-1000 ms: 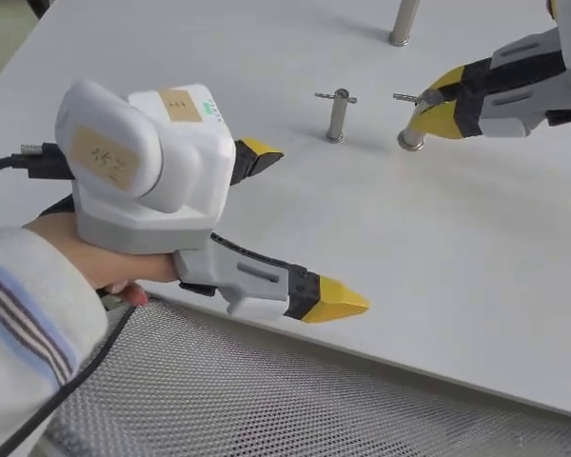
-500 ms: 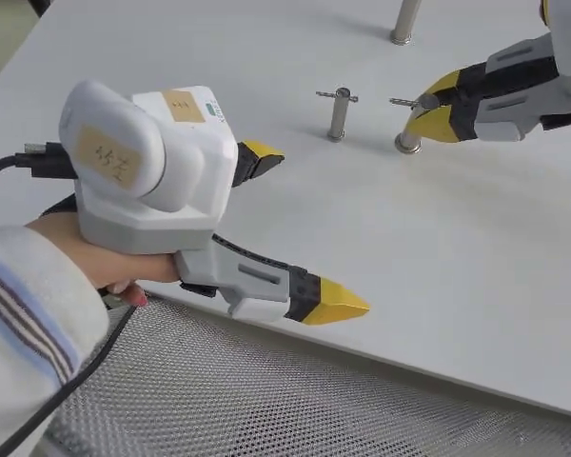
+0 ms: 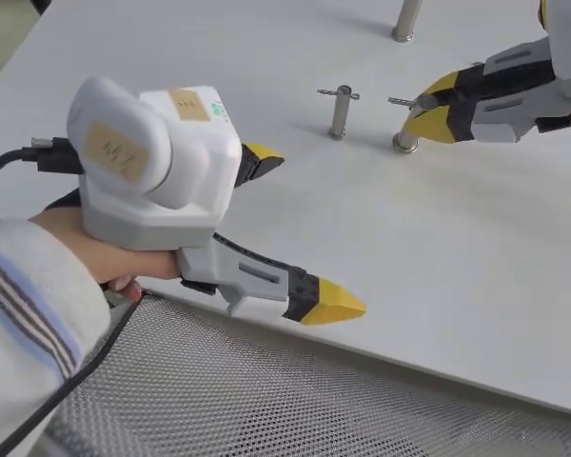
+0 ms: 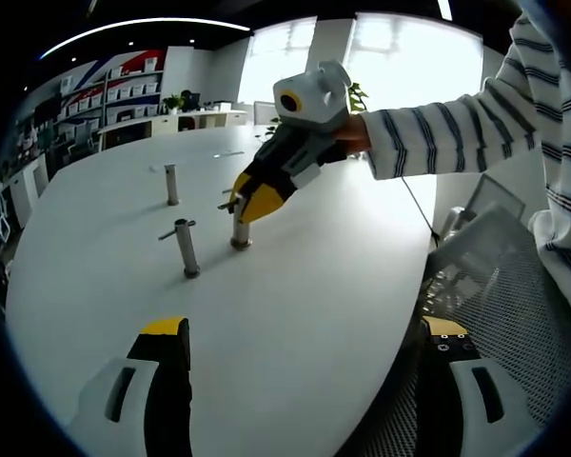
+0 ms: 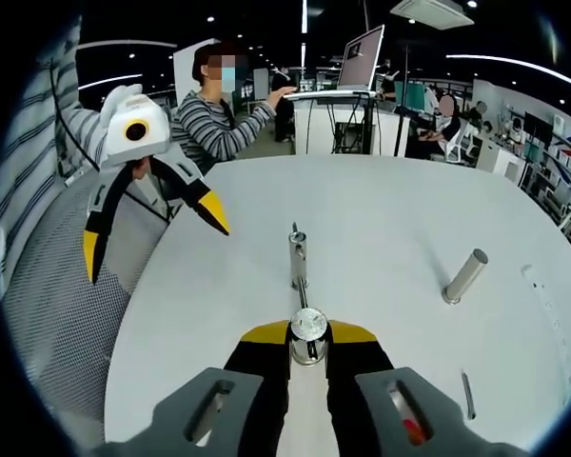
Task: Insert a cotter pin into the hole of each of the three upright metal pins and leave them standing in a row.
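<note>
Three metal pins stand on the white table (image 3: 476, 248). The nearest pin (image 3: 339, 114) carries a cotter pin (image 3: 338, 92) through its top. My right gripper (image 3: 426, 103) is at the top of the middle pin (image 3: 405, 141), shut on a second cotter pin (image 3: 402, 100) whose end pokes out to the left of that pin. In the right gripper view the pin's round head (image 5: 307, 325) sits between the yellow tips of my right gripper (image 5: 307, 339). The far pin (image 3: 404, 19) is bare. My left gripper (image 3: 319, 230) hangs open and holds nothing at the table's near edge.
A loose cotter pin (image 5: 467, 394) lies on the table to the right of my right gripper. A mesh chair back (image 3: 228, 390) is below the table's near edge. People sit at desks beyond the table (image 5: 228, 105).
My right gripper stays at the middle pin's top with the cotter pin, shifted only slightly. The left gripper stays open in place.
</note>
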Demonstrator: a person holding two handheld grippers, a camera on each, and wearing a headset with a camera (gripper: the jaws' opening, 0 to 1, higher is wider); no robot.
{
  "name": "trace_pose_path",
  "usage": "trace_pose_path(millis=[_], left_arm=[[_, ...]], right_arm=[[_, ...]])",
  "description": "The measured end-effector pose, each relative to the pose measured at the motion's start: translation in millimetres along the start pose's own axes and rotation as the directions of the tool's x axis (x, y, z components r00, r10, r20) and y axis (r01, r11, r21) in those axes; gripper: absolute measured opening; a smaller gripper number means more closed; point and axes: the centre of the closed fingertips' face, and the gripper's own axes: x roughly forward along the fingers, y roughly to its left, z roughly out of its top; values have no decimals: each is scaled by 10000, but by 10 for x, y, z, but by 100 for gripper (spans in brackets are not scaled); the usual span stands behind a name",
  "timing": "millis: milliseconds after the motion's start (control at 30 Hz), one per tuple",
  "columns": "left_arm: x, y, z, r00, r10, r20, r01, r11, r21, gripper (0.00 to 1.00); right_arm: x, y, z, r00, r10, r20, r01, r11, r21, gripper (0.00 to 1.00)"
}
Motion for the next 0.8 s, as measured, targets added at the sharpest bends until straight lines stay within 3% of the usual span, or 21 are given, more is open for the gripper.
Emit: trace_pose_path(millis=[300, 800], left_arm=[[23, 21, 32, 9997, -150, -191, 154, 9996, 230, 99], [55, -45, 3, 9991, -335, -262, 337, 9994, 71, 99]], right_arm=[[-4, 8, -22, 9997, -201, 152, 193, 9985, 503, 8], [2, 35, -11, 9996, -183, 194, 185, 9998, -114, 8]])
